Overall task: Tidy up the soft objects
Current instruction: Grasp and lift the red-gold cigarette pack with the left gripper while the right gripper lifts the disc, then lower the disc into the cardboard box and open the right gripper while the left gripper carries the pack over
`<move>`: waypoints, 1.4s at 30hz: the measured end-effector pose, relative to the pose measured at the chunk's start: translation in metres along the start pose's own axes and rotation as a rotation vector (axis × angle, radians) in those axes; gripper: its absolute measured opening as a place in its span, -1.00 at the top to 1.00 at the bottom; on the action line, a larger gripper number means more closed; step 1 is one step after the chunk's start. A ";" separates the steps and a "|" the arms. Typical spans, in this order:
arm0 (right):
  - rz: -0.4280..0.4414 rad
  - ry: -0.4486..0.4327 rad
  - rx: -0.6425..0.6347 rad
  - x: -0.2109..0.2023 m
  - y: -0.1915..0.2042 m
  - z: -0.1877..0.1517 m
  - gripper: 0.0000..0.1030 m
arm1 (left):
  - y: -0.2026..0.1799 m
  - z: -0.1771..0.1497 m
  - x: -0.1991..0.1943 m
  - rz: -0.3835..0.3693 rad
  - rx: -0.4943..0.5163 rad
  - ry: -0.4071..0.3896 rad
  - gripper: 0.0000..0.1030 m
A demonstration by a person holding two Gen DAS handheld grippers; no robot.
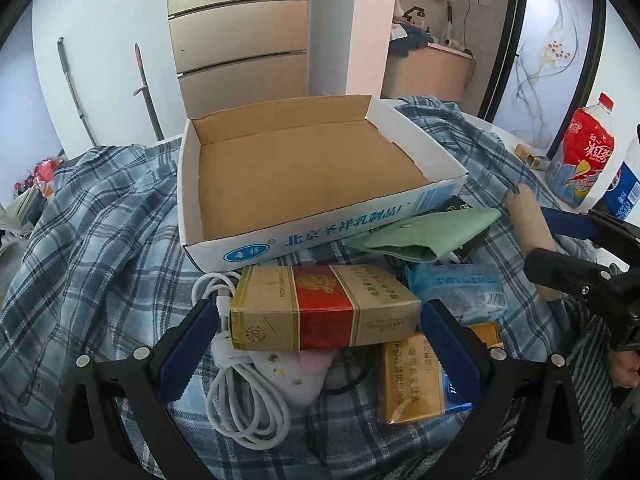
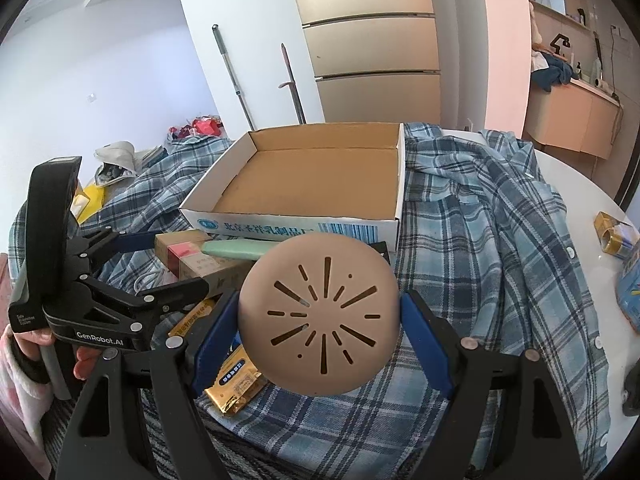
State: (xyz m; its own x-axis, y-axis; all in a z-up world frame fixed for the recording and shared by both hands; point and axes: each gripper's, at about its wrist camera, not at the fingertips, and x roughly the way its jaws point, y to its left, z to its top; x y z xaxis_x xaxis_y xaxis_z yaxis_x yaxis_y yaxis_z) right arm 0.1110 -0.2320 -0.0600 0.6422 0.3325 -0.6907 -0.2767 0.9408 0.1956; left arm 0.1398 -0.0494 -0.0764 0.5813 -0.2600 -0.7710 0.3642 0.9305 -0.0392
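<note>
An open cardboard box with a brown inside stands on a blue plaid shirt; it also shows in the right wrist view. My left gripper is shut on a gold and red cigarette pack, held just above the pile. My right gripper is shut on a round tan disc with slot marks, seen edge-on in the left wrist view. A green pouch, a white cable, a blue tissue pack and gold packs lie below.
Two drink bottles stand at the right on the white table. A gold-capped item lies at the table's right edge. A fridge and poles stand behind. Clutter lies on the floor at the left.
</note>
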 end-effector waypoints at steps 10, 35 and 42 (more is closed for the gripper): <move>-0.019 -0.037 -0.016 -0.008 0.003 -0.001 -0.54 | -0.008 -0.003 -0.019 0.054 0.042 -0.093 -0.76; -0.100 -0.383 -0.150 -0.068 0.031 0.001 -0.54 | -0.030 -0.015 -0.129 0.168 0.047 -0.607 -0.76; -0.121 -0.411 -0.147 -0.095 0.037 0.024 -0.54 | -0.039 0.004 -0.165 0.259 0.099 -0.718 -0.76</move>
State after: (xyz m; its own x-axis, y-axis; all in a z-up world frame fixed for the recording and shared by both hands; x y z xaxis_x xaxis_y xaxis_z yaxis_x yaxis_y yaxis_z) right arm 0.0568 -0.2271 0.0301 0.8985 0.2469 -0.3630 -0.2615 0.9651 0.0091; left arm 0.0326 -0.0437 0.0548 0.9743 -0.1722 -0.1453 0.1960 0.9659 0.1692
